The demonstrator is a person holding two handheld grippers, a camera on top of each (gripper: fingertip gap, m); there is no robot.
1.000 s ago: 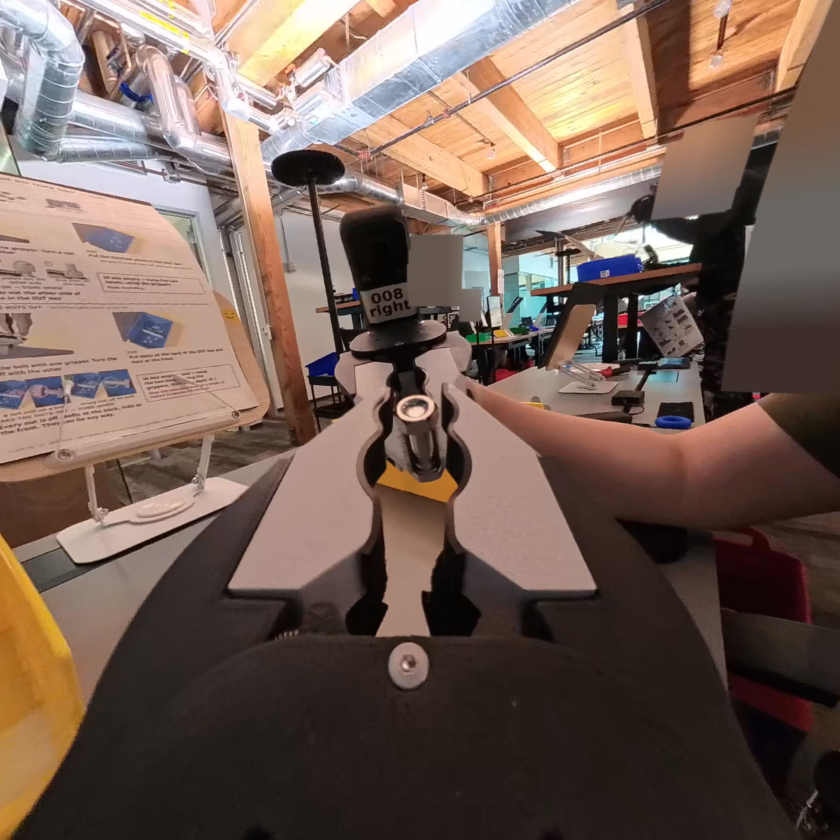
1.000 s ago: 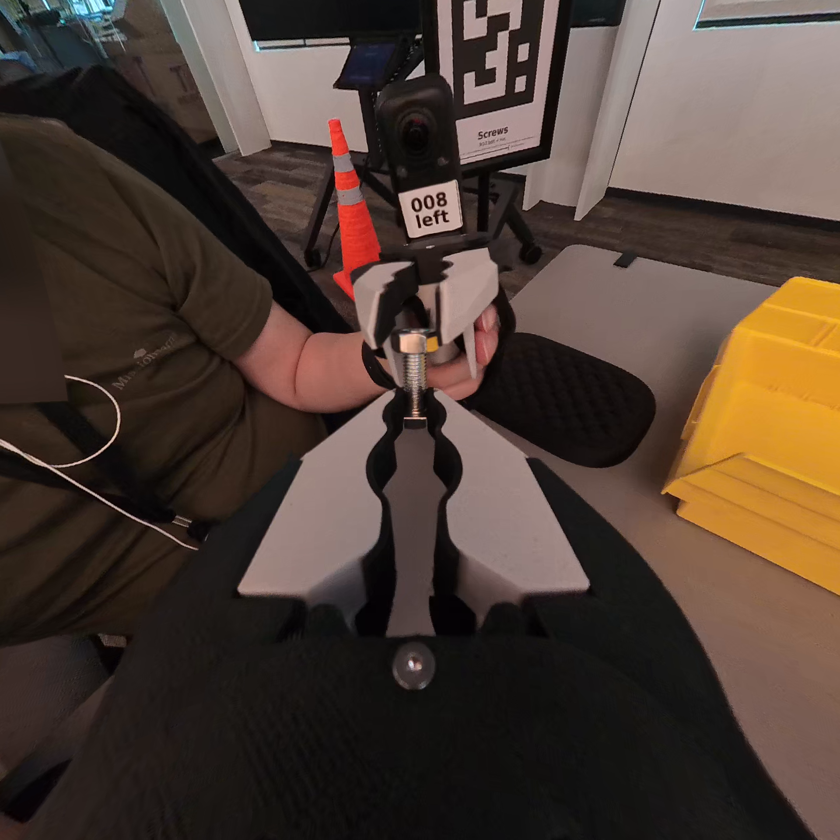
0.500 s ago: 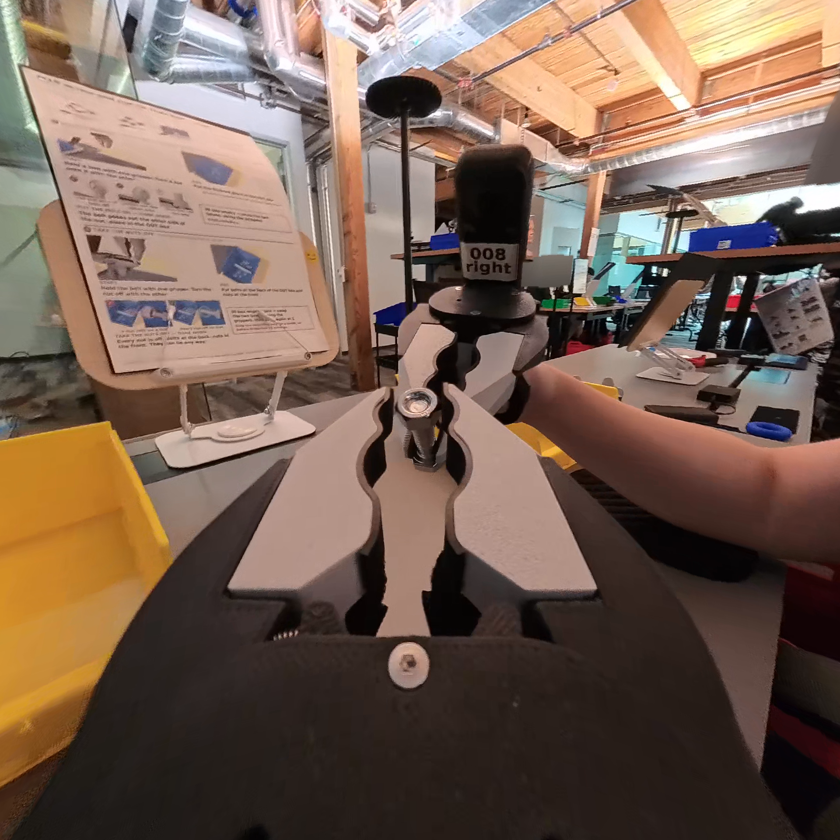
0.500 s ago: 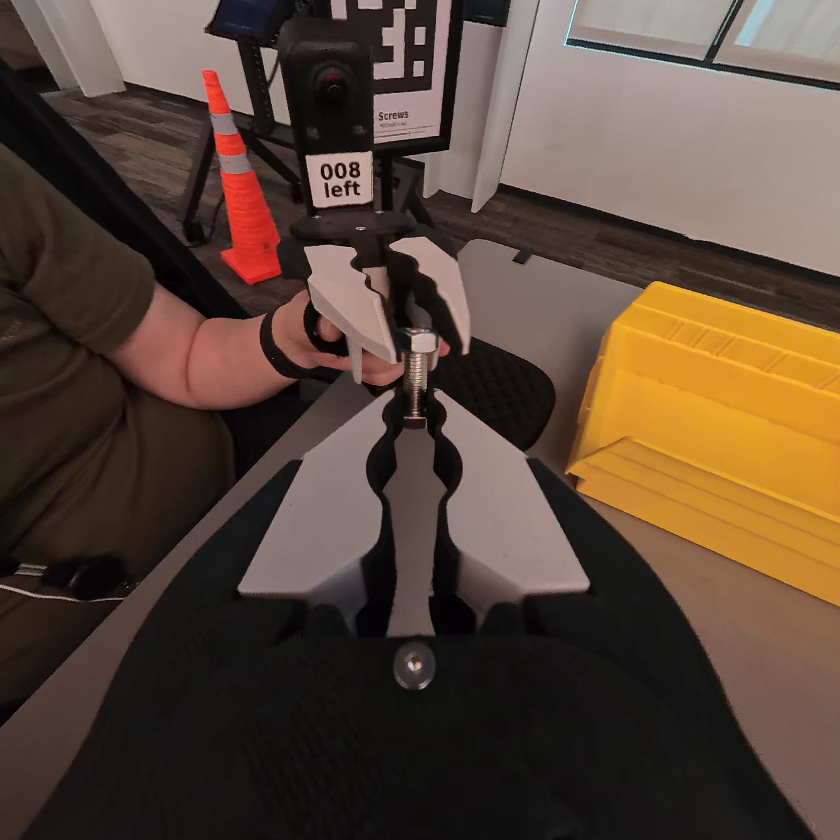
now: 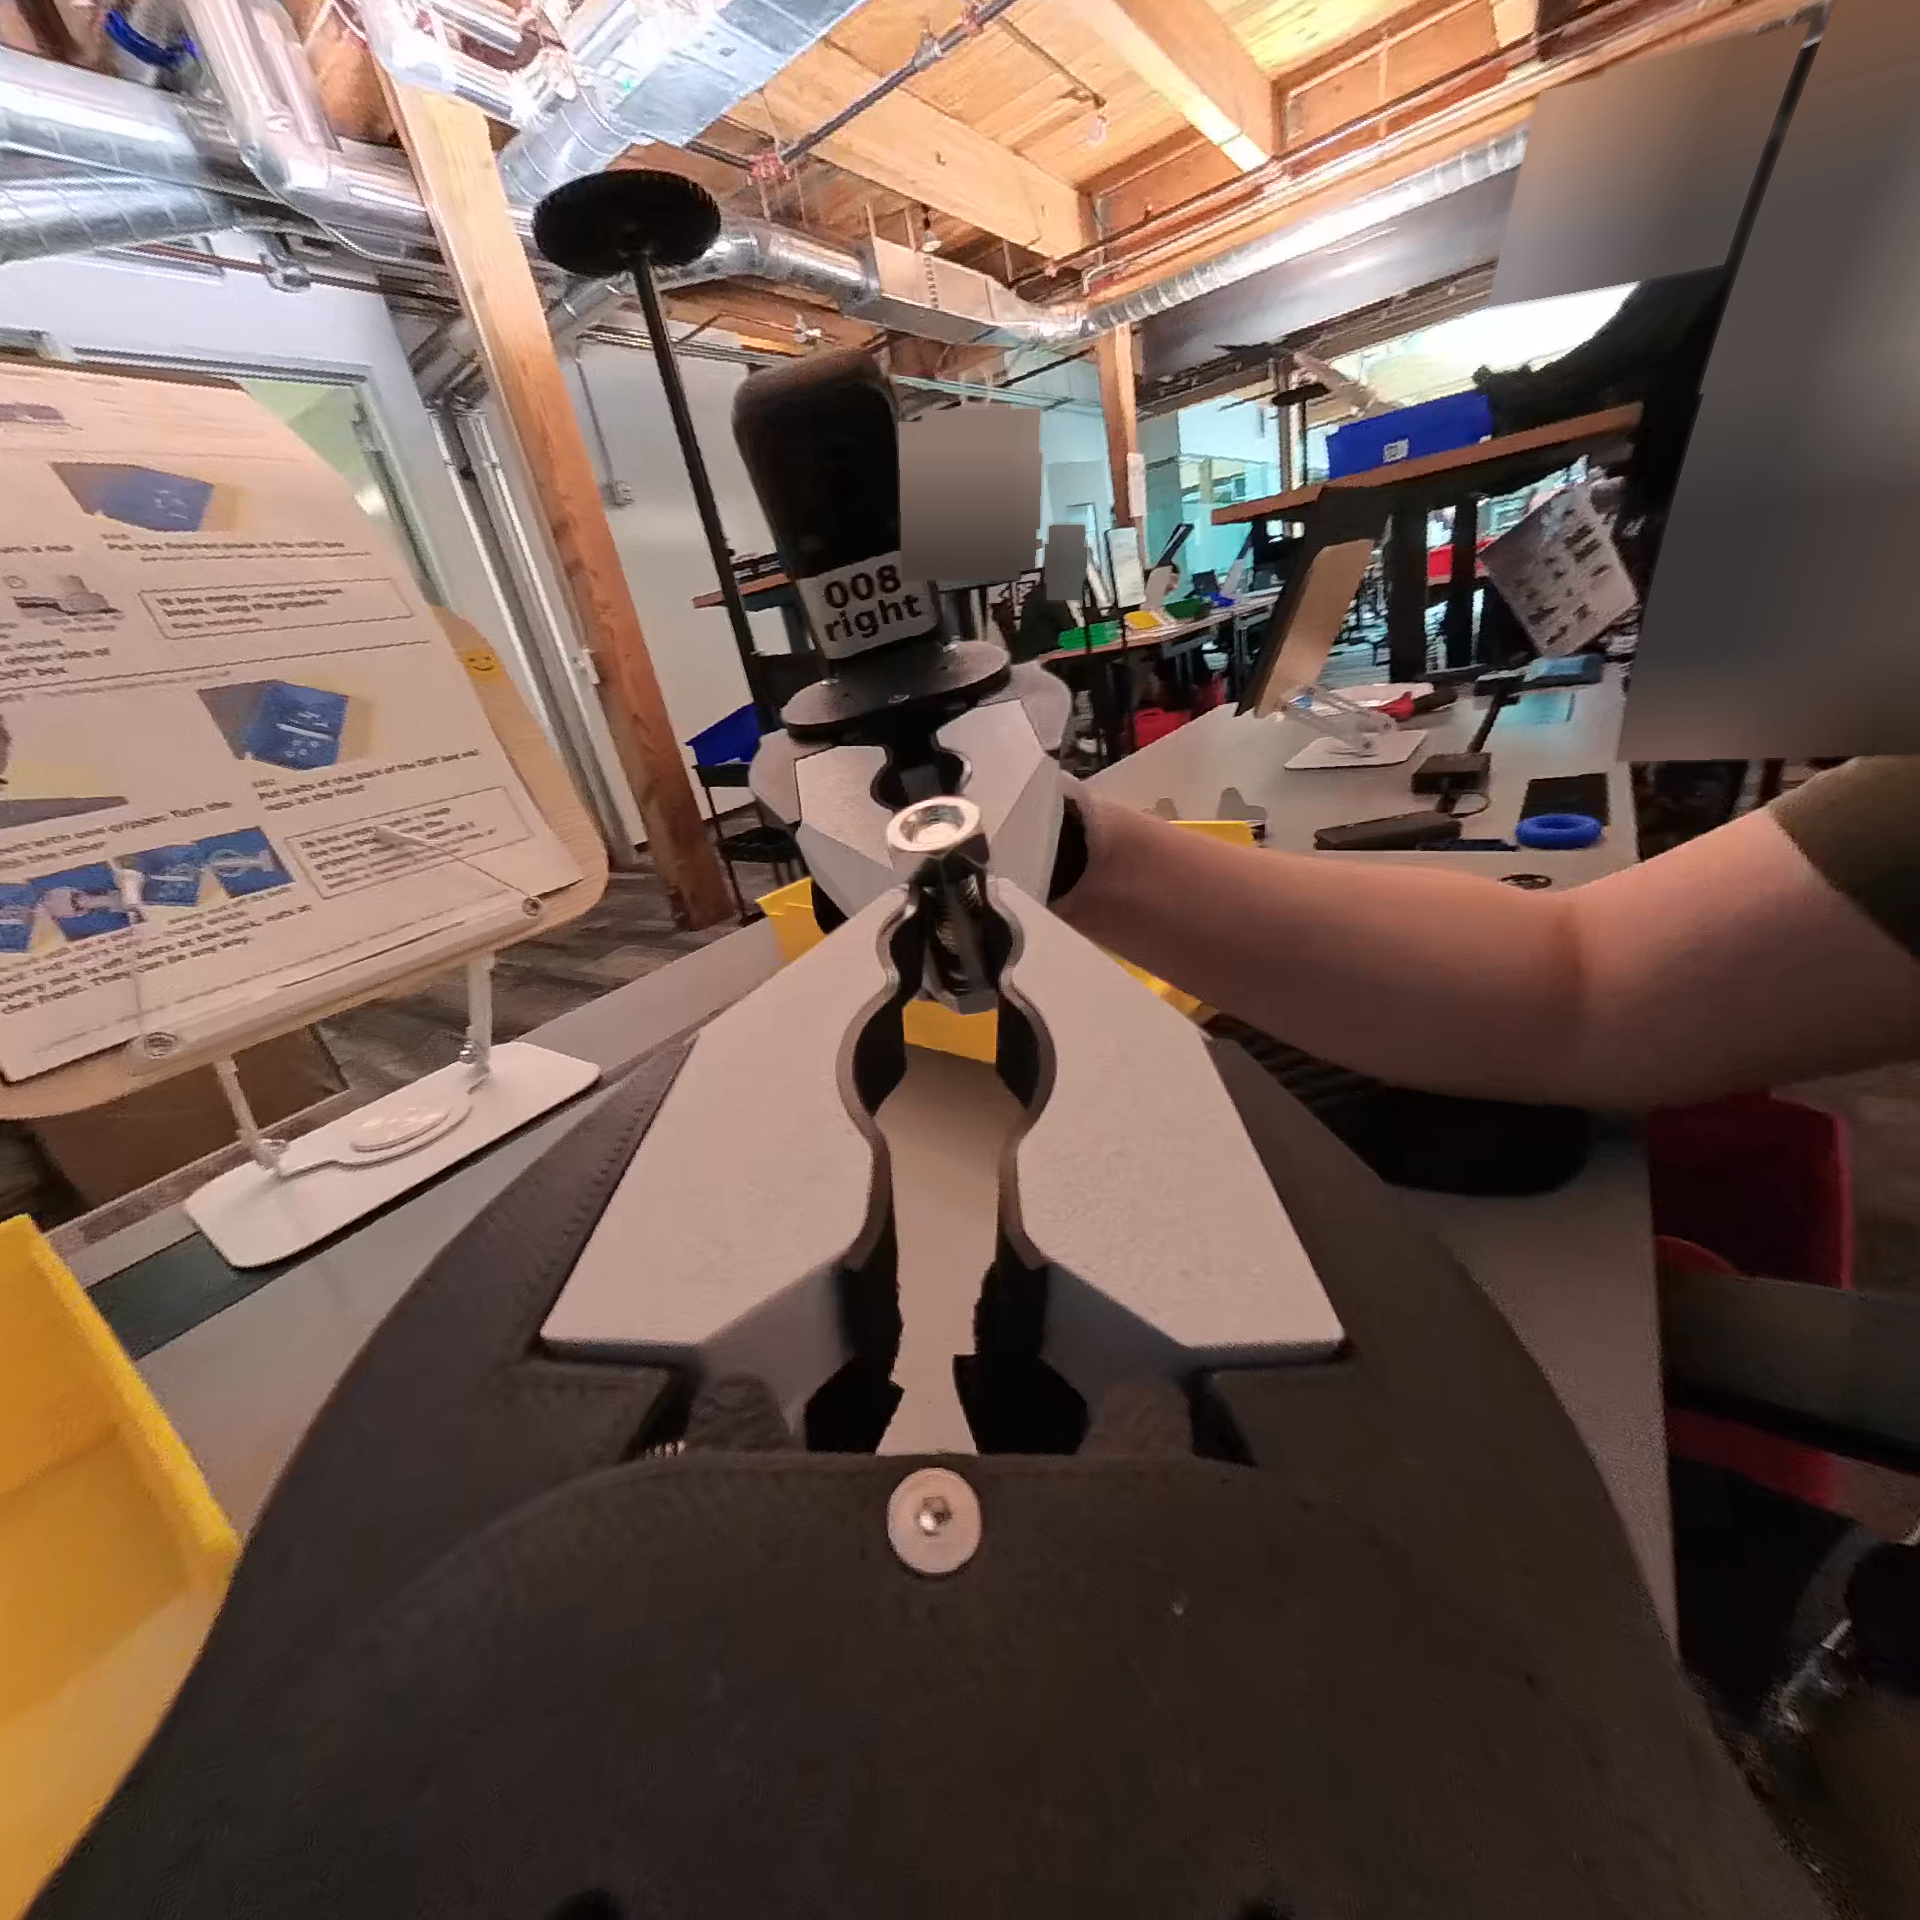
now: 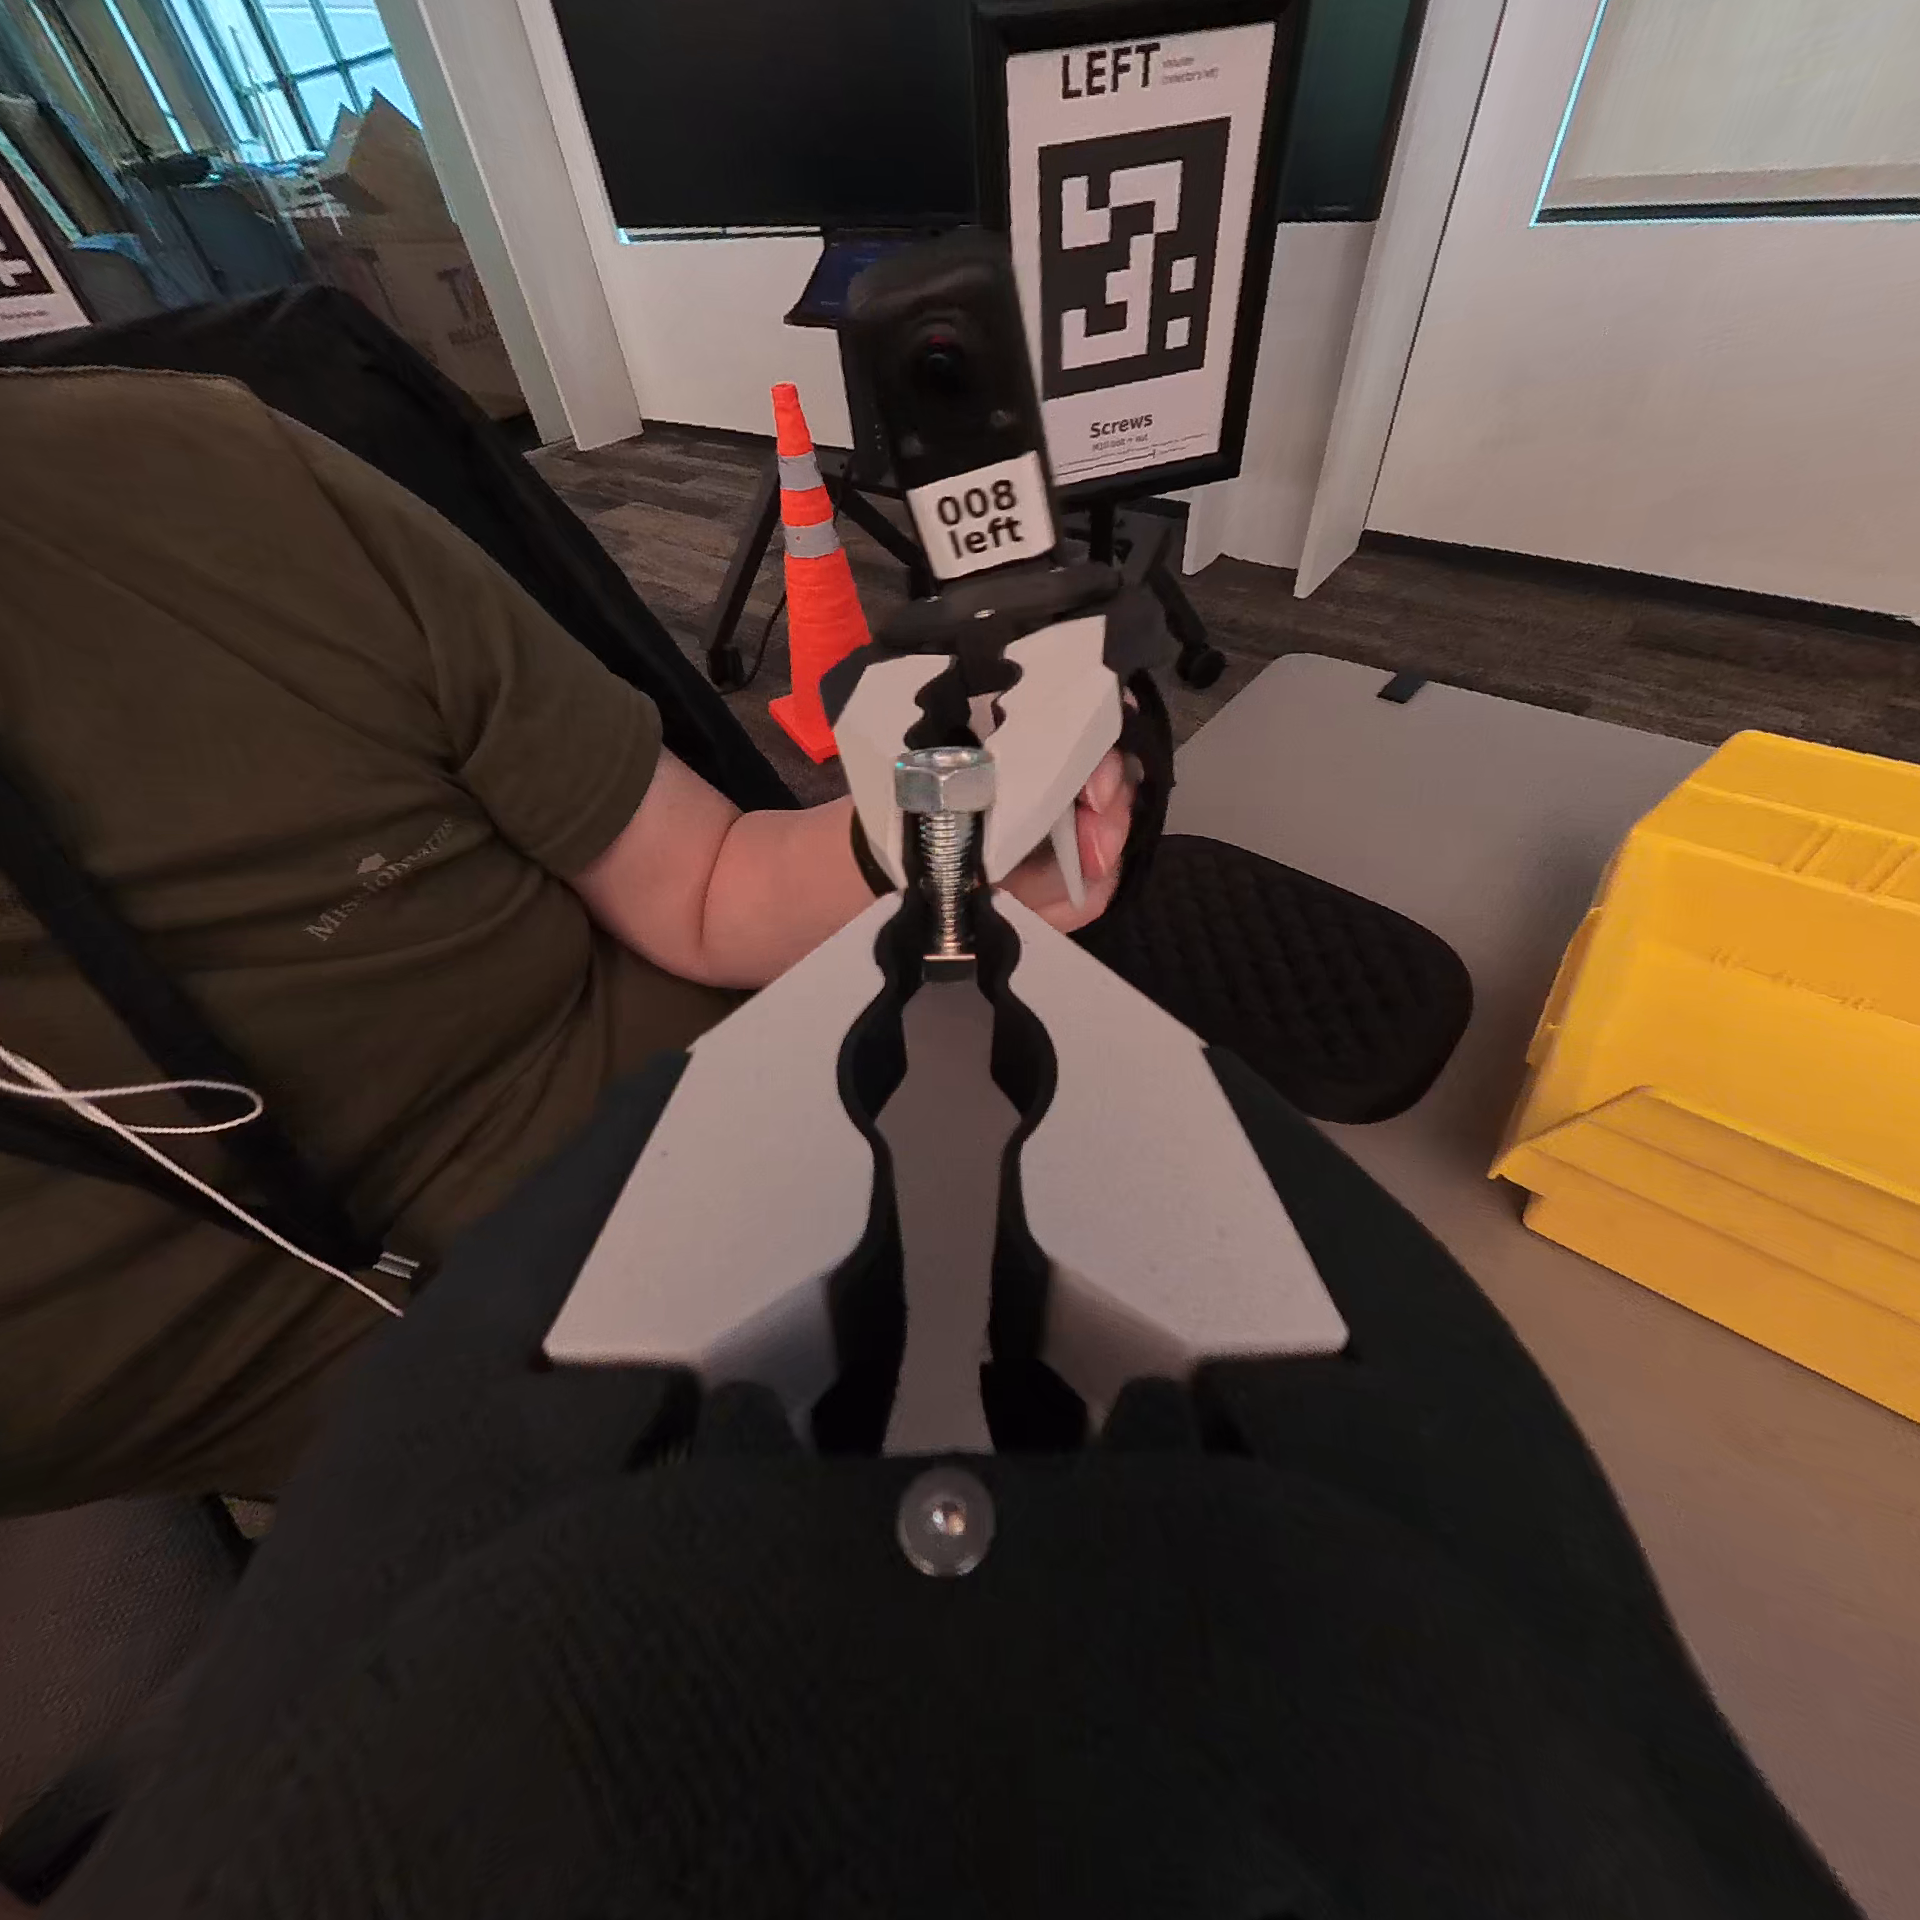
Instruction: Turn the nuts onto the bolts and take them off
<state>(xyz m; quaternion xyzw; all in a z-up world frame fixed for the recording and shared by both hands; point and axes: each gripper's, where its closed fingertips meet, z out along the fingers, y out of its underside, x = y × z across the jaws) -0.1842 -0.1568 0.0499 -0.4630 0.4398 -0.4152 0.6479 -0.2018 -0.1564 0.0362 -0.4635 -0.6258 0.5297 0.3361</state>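
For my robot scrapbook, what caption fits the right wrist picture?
Right gripper and left gripper pinch opposite ends of a bolt beside yellow bins.

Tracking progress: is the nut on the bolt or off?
On. The nut sits at the tip of the bolt, bare thread between it and the head.

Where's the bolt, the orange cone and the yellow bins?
bolt (image 6: 943, 883), right wrist view, on its threaded shaft.
orange cone (image 6: 819, 618), right wrist view, on its lower orange body.
yellow bins (image 6: 1714, 966), right wrist view, on the top bin's side wall.
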